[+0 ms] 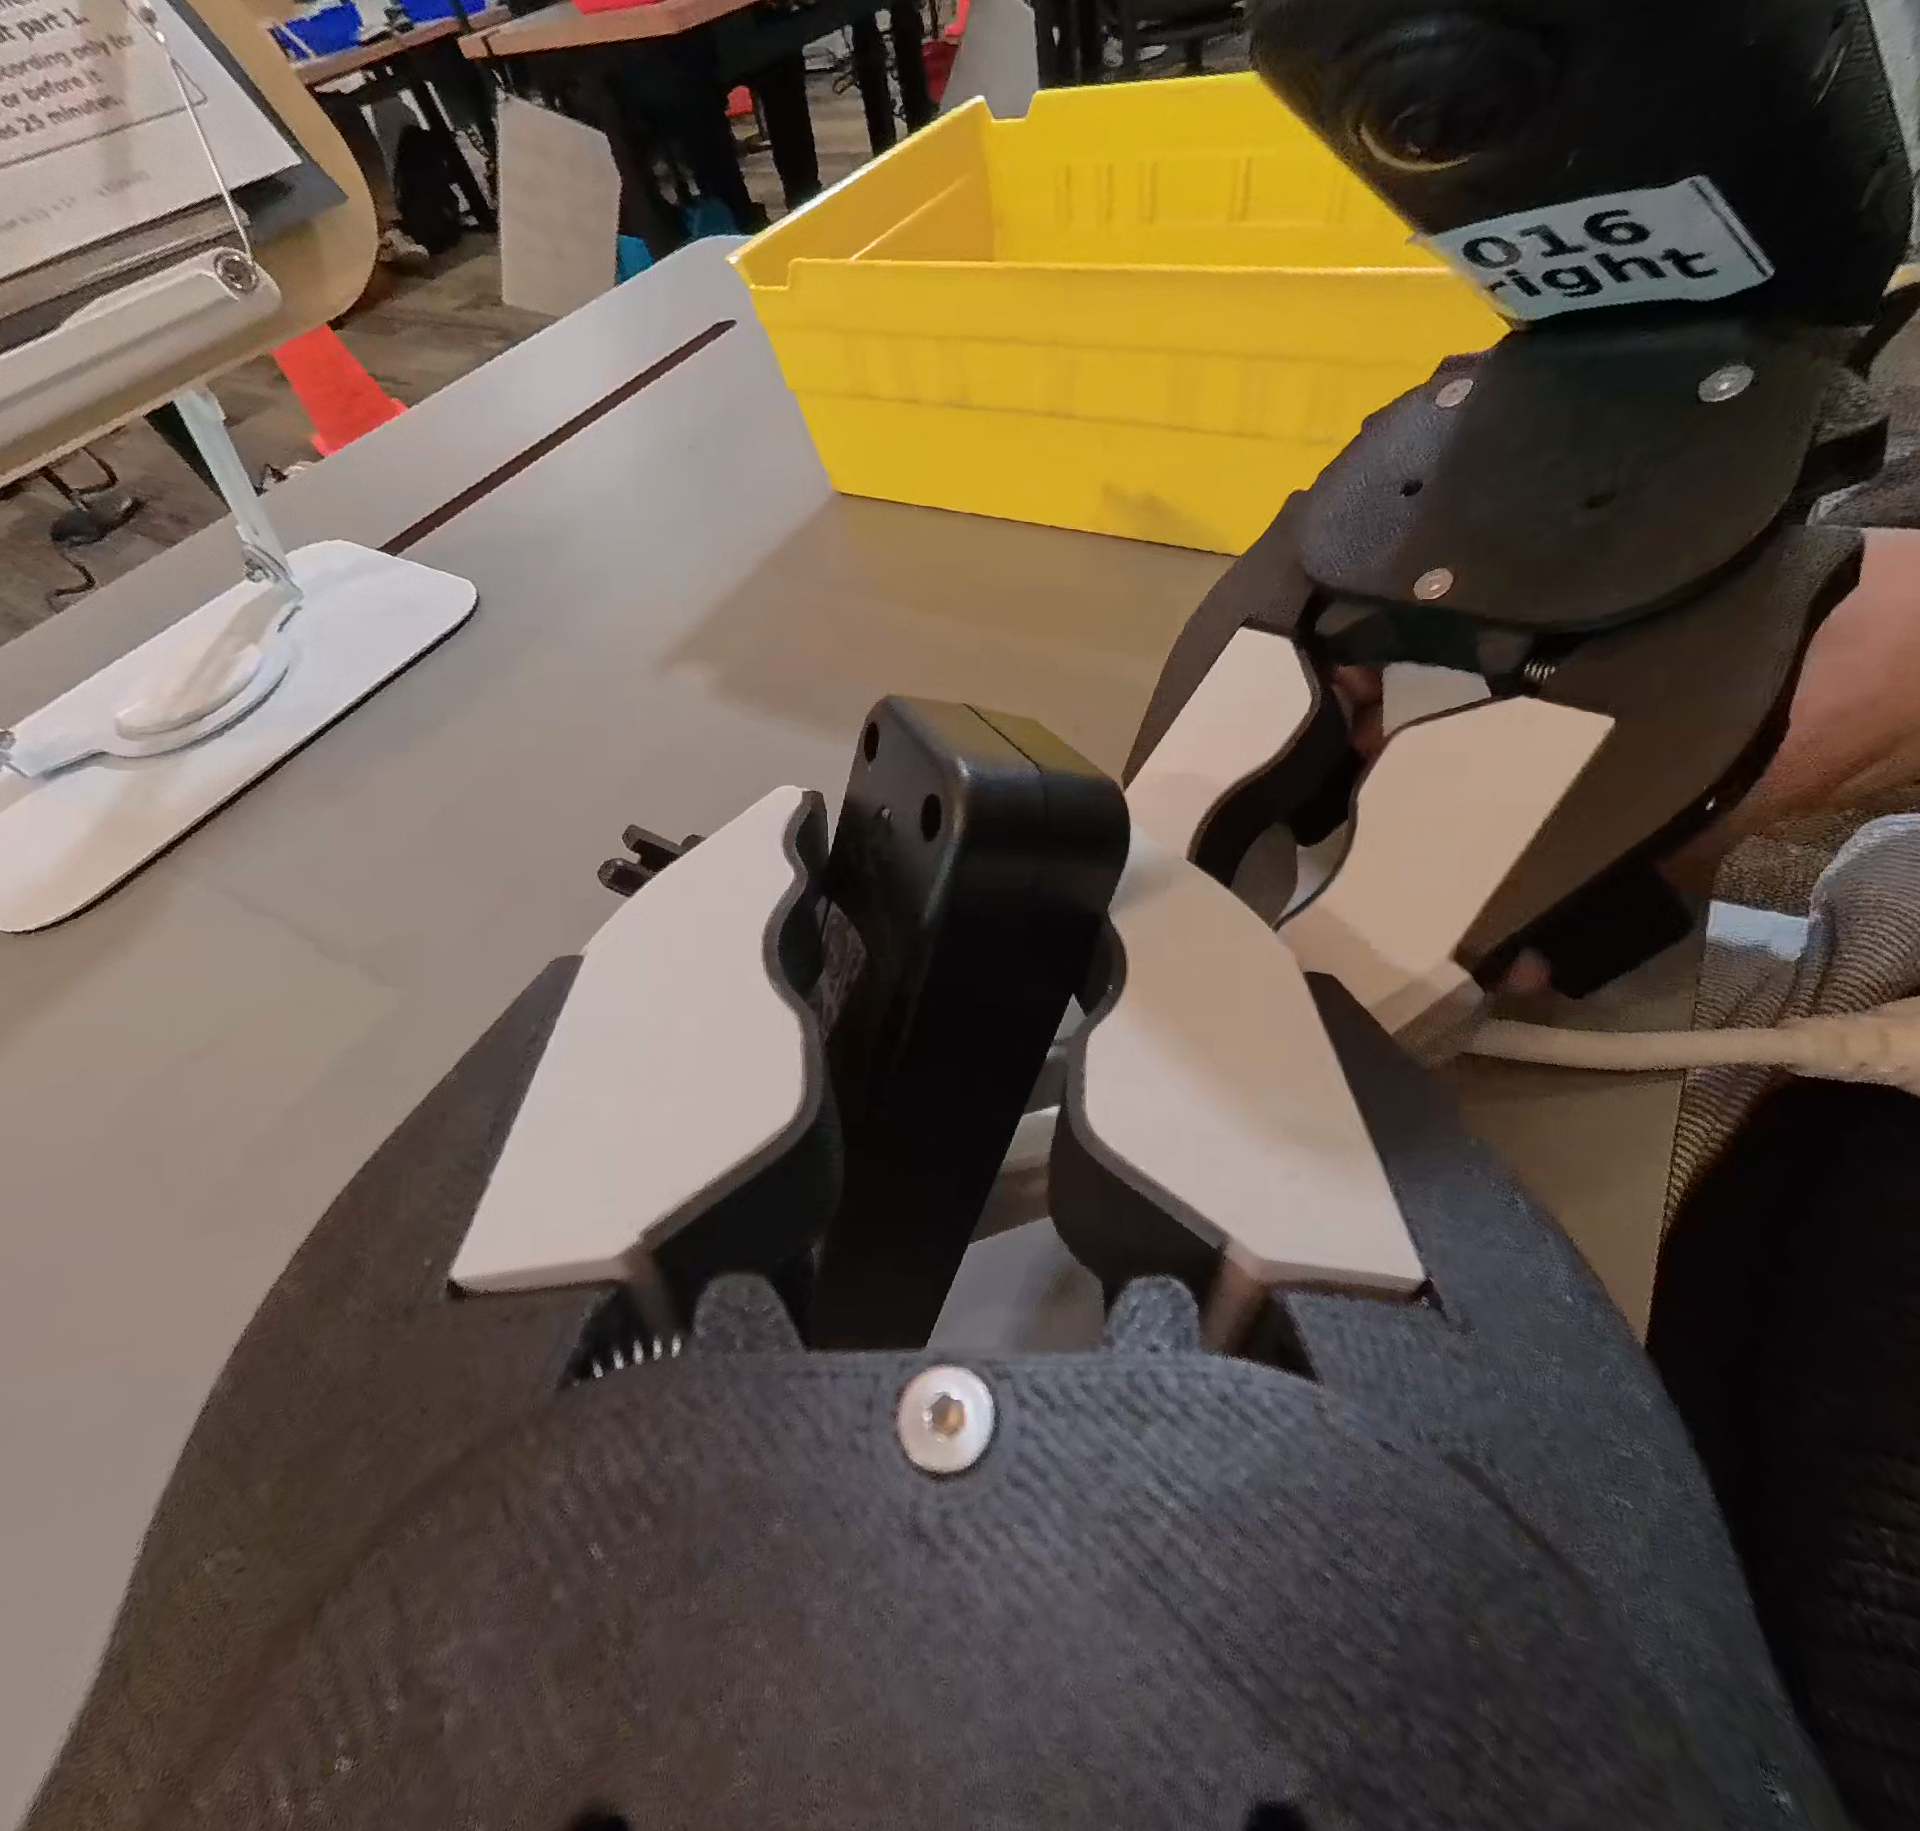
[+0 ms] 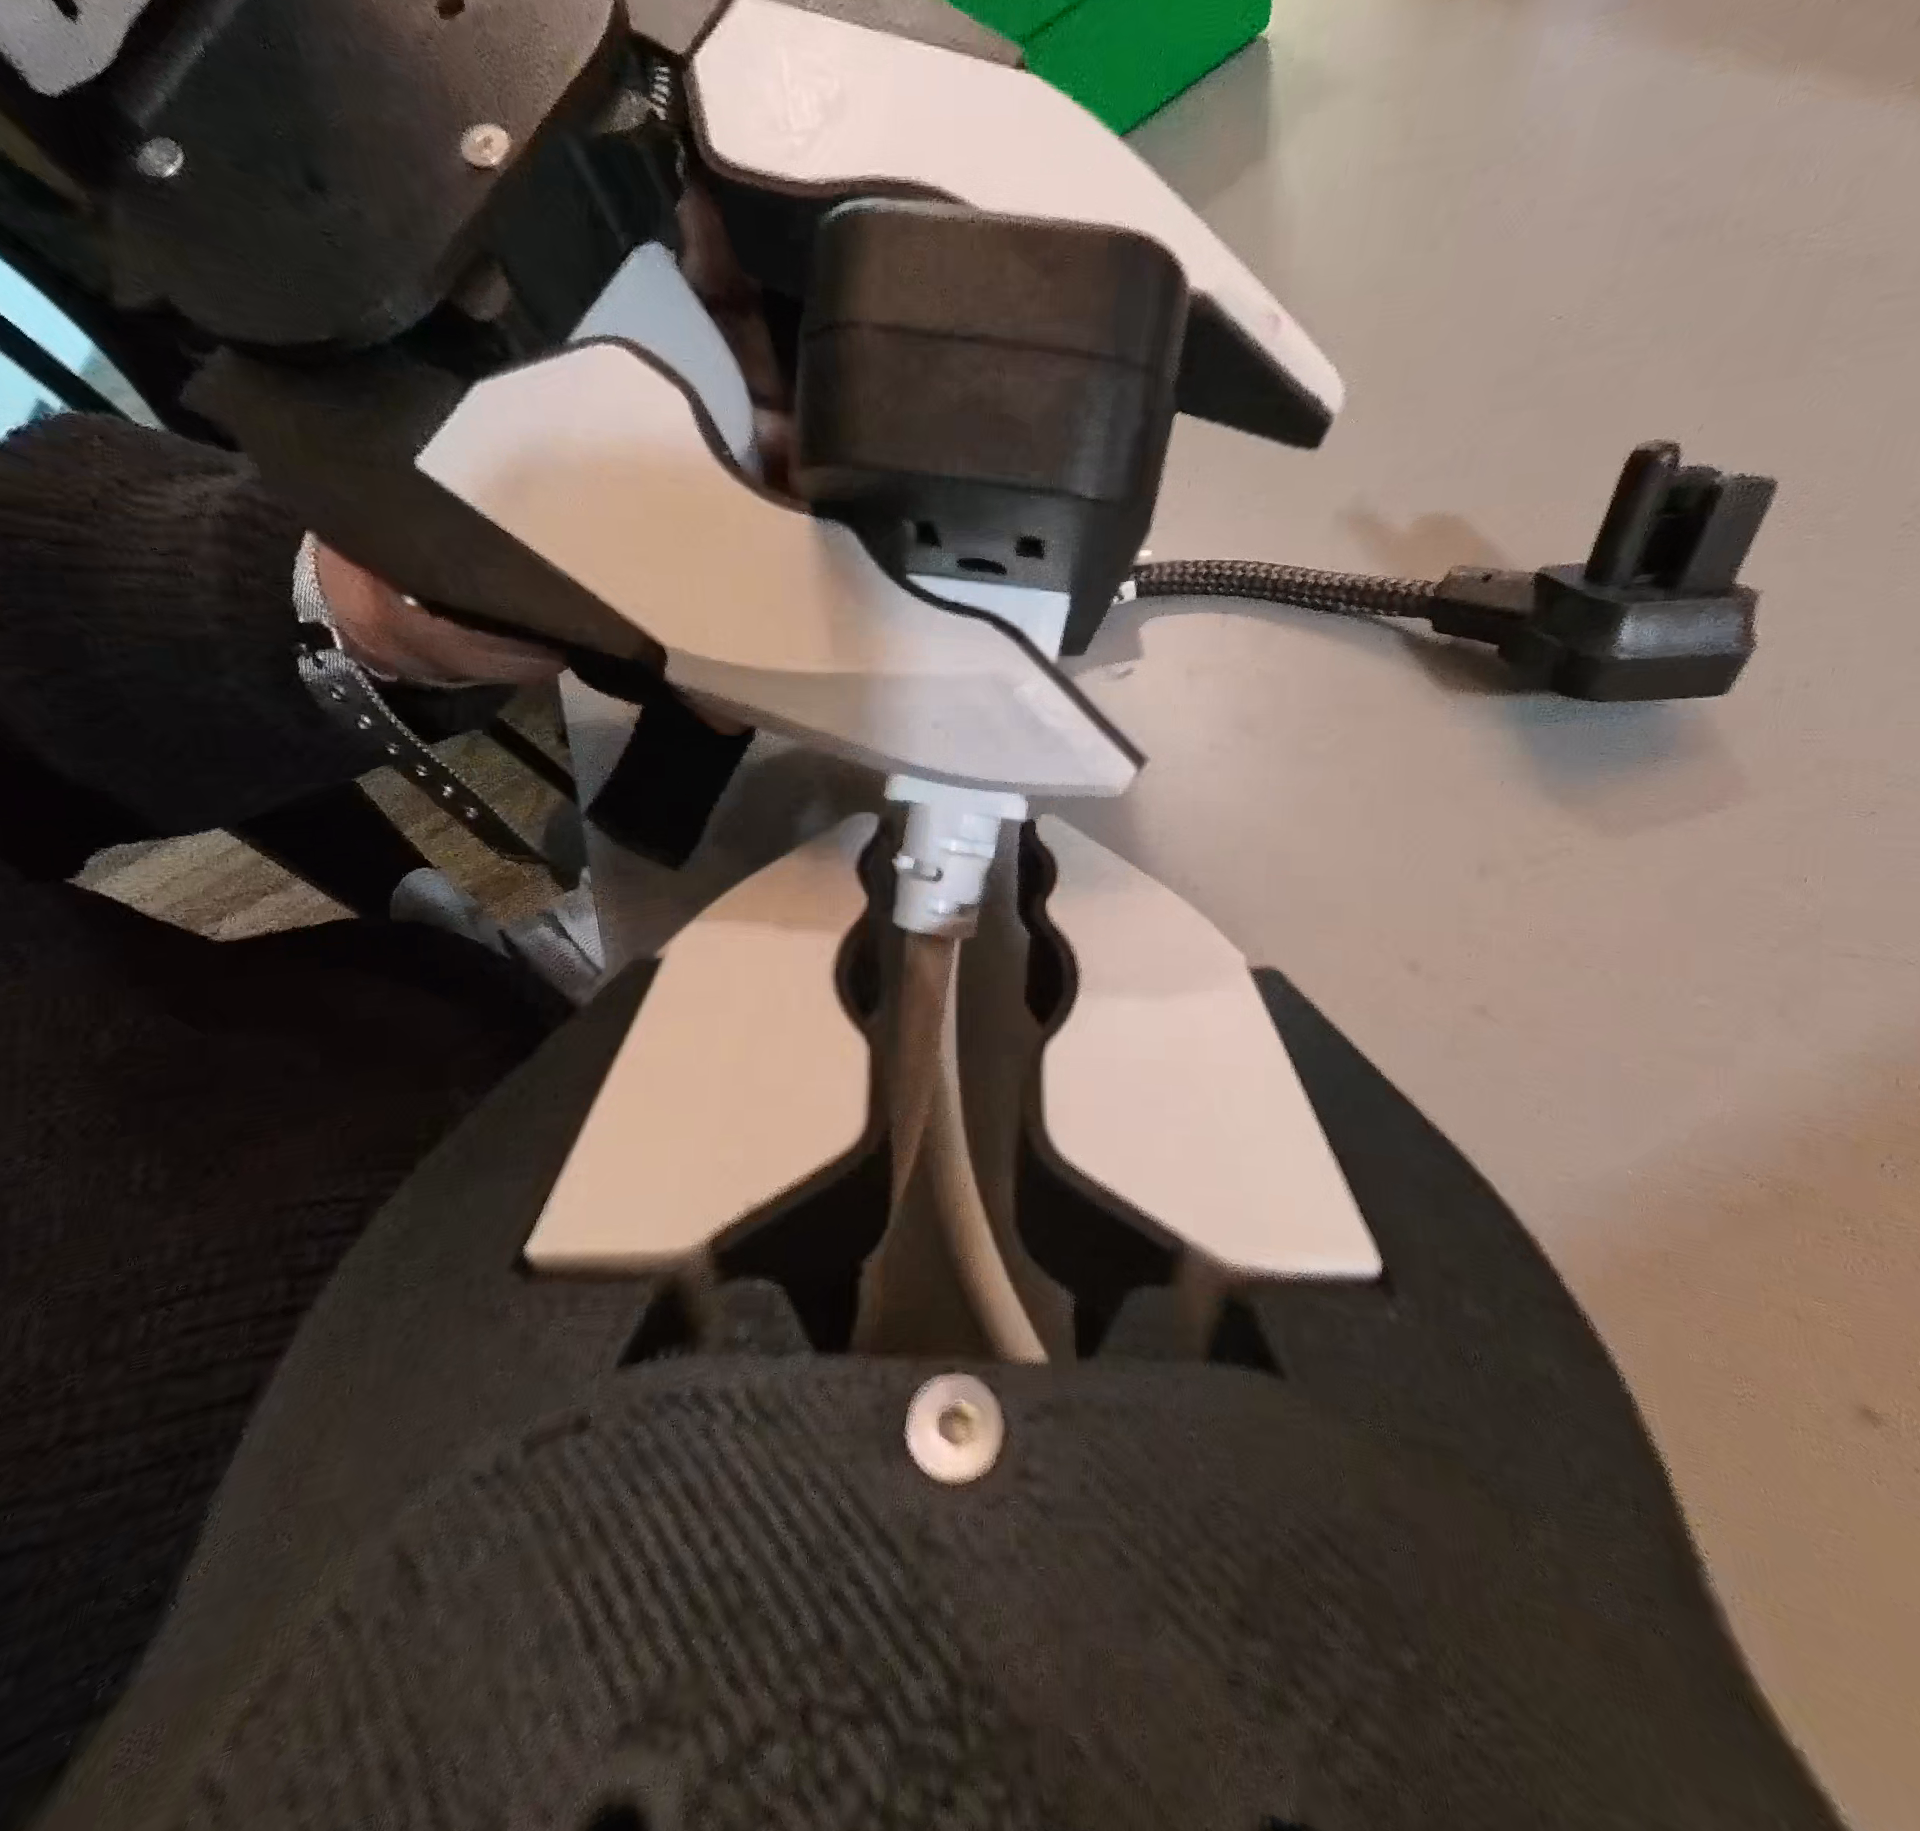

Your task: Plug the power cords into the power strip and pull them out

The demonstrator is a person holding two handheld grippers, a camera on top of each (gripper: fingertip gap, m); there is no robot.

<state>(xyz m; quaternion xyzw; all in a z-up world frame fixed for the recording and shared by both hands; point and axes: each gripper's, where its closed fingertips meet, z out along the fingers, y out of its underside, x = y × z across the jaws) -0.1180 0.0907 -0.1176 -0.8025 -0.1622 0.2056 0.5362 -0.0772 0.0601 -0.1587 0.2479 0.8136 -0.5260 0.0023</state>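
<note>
Left gripper [image 1: 956, 960] clamps black adapter [image 1: 977, 908] above power strip [image 2: 987, 586].

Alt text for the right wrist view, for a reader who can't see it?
The left gripper clamps a black adapter above a white power strip, while the right gripper closes on the strip's white cord. A black plug lies on the grey table.
</note>
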